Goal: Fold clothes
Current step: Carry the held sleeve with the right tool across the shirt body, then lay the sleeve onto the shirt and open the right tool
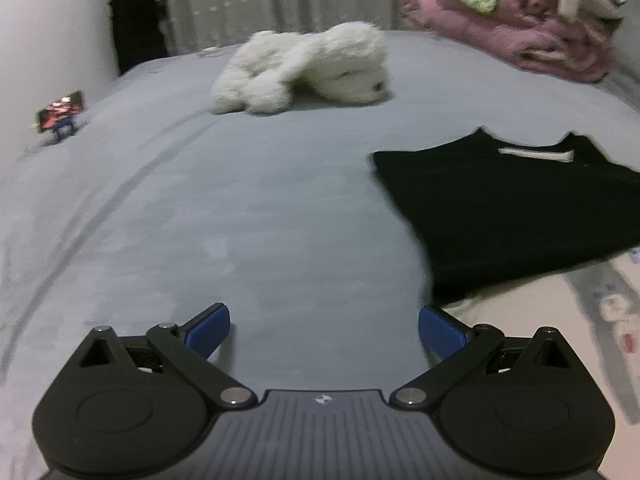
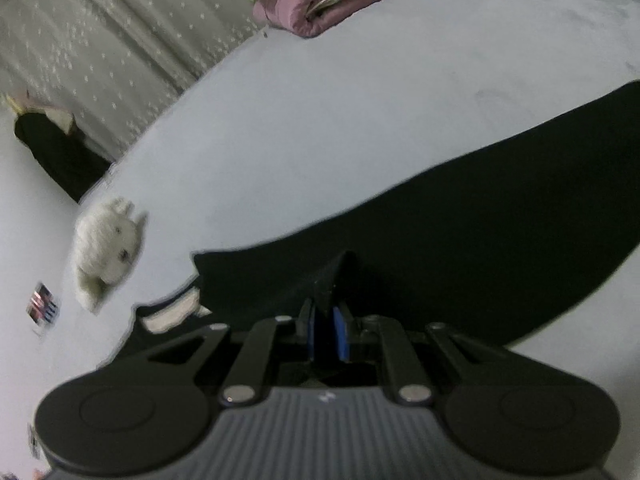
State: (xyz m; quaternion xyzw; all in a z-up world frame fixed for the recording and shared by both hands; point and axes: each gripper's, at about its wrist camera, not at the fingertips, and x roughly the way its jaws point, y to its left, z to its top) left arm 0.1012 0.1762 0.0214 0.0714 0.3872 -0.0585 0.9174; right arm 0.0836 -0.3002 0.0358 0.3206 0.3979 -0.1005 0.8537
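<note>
A black T-shirt [image 1: 508,208] with a white neck label lies partly folded on the grey bed sheet [image 1: 200,208], to the right in the left wrist view. My left gripper [image 1: 324,330] is open and empty over the bare sheet, left of the shirt's near corner. In the right wrist view my right gripper [image 2: 329,330] is shut on a pinched ridge of the black T-shirt [image 2: 460,240], which rises as a small peak between the blue pads [image 2: 340,334].
A white plush toy [image 1: 308,68] lies mid-bed. Pink and green folded bedding [image 1: 516,28] is piled at the far right. A small phone on a stand [image 1: 60,114] stands at the left edge. A light printed cloth [image 1: 560,340] lies near right. A curtain hangs behind.
</note>
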